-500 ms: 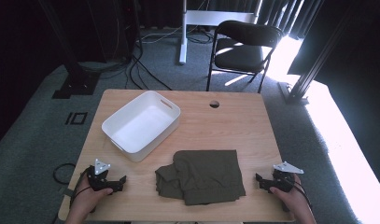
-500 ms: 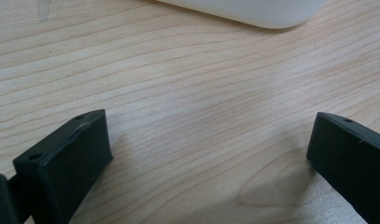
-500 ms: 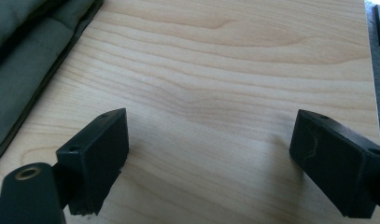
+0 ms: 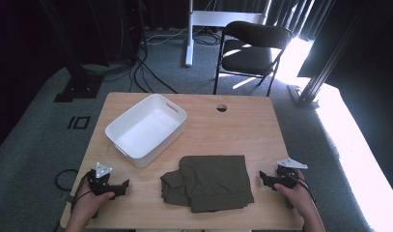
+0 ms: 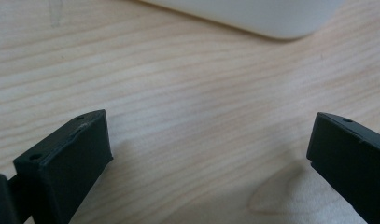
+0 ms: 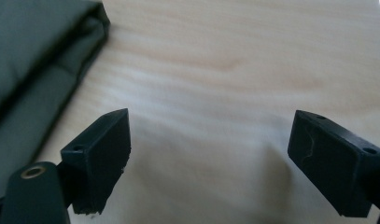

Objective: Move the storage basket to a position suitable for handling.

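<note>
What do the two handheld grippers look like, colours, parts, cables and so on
Both are black. The left gripper and right gripper each carry a pale grey three-cornered plate on top and trail a thin black cable. Up close, the blocky matte jaws show small screw holes. No sleeves show on the forearms.

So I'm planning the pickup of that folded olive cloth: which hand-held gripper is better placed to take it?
Probably the right hand-held gripper: its jaws stand open and the folded olive cloth lies just beside them in its own view. The left hand-held gripper, also open, faces bare wooden table near the white bin.
</note>
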Tool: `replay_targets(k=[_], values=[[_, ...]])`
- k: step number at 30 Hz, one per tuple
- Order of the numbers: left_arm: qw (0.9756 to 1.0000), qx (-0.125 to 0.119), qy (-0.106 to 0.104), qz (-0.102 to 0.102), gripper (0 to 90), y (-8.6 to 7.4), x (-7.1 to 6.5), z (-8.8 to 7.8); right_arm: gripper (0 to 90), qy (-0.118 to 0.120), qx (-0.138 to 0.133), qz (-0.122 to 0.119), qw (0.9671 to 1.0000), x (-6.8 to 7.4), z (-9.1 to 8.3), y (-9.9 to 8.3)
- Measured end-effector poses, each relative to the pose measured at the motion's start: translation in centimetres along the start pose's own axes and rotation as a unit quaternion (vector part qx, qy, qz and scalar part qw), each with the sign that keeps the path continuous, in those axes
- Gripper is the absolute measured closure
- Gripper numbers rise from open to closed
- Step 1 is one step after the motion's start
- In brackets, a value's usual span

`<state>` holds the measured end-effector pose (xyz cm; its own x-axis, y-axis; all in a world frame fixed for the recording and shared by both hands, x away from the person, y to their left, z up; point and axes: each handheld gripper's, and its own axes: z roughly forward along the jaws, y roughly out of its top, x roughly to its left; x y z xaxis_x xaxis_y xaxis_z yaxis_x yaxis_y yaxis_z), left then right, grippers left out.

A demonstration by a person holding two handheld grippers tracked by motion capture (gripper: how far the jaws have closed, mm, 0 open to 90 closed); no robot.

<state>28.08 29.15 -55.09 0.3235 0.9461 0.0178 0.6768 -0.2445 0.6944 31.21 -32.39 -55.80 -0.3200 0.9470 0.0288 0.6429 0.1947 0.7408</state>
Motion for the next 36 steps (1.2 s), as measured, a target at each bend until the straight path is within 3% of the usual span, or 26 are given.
replay_targets(k=[14, 27, 34, 36], values=[[0.9999, -0.004, 0.003, -0.009, 0.9, 1.1, 0.3, 0.2, 13.2, 0.043, -0.022, -0.031, 0.9984, 2.9, 3.5, 5.9], [0.9997, -0.015, 0.006, -0.017, 1.0, 2.3, 0.7, 0.1, 13.3, 0.064, -0.035, -0.055, 0.9958, 5.1, 6.1, 11.0], [0.9995, -0.022, 0.009, -0.019, 0.9, 3.0, 0.8, -0.2, 13.2, 0.072, -0.039, -0.062, 0.9947, 6.1, 7.1, 12.6], [0.9994, -0.027, 0.009, -0.019, 0.9, 3.4, 0.8, -0.5, 13.4, 0.079, -0.044, -0.067, 0.9936, 7.0, 7.9, 13.7]])
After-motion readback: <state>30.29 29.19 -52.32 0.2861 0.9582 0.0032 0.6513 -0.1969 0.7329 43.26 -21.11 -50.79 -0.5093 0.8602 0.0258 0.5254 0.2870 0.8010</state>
